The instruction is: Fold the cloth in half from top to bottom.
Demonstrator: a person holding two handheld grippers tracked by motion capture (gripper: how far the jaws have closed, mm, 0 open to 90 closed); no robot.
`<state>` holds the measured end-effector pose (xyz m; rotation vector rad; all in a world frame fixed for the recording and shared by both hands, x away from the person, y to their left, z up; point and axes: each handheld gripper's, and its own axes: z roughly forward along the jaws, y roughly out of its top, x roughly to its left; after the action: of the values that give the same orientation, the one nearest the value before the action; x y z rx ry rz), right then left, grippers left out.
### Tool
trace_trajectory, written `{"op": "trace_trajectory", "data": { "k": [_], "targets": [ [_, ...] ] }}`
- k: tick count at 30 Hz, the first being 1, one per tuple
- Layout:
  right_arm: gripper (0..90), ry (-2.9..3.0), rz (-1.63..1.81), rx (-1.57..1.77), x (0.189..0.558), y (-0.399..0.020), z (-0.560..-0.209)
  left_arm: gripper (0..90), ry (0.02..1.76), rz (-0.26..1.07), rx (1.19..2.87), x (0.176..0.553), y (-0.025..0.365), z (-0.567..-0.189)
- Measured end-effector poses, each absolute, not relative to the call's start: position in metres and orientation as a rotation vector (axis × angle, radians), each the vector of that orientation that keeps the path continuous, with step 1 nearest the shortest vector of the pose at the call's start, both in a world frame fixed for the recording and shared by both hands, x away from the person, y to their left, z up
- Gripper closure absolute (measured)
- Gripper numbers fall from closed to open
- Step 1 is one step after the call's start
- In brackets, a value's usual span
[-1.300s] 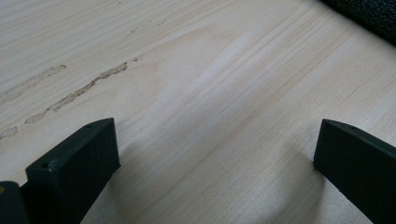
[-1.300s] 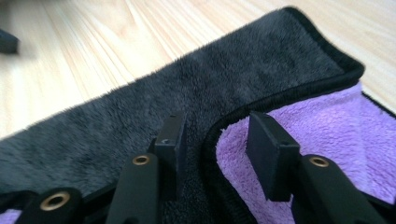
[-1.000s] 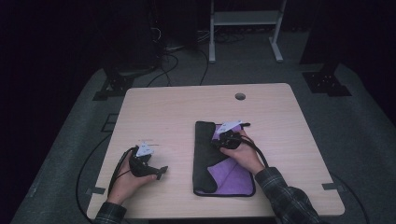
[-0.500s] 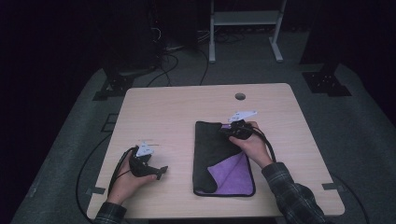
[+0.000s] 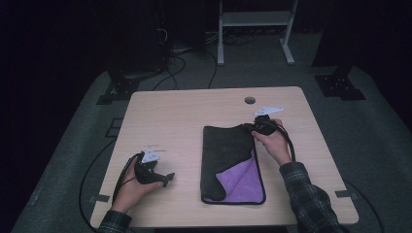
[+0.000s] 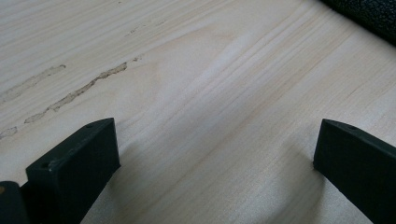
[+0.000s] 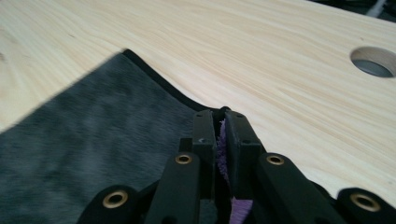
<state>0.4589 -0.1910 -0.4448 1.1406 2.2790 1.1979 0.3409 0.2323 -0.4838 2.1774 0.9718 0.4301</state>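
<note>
Two jaws of the right gripper (image 7: 219,122) pinch the far right corner of the dark cloth (image 5: 228,155) lying on the table (image 5: 180,116), hiding most of its purple underside (image 5: 240,182), while the left gripper (image 6: 215,154) rests apart with jaws wide and empty.

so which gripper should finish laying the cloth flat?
Right, likely. The right gripper is shut on the cloth at its far corner; the left gripper sits open on bare table, apart.
</note>
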Motion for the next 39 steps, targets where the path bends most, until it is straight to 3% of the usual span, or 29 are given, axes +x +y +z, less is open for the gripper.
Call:
{"op": "trace_trajectory", "data": {
  "k": [13,18,31,39],
  "targets": [
    [74.2,2.235,1.014,1.183,0.477,-0.205,-0.473,0.0,0.973,0.427,2.176,0.34,0.232,-0.484],
    [70.7,2.196,1.037,1.201,0.476,-0.213,-0.468,0.0,0.973,0.427,2.178,0.34,0.232,-0.484],
    [68.4,2.256,1.205,1.152,0.441,-0.208,-0.447,0.0,0.972,0.427,2.179,0.34,0.232,-0.484],
    [62.4,2.321,1.286,1.086,0.414,-0.198,-0.437,0.0,0.972,0.427,2.178,0.34,0.232,-0.484]
  ]
}}
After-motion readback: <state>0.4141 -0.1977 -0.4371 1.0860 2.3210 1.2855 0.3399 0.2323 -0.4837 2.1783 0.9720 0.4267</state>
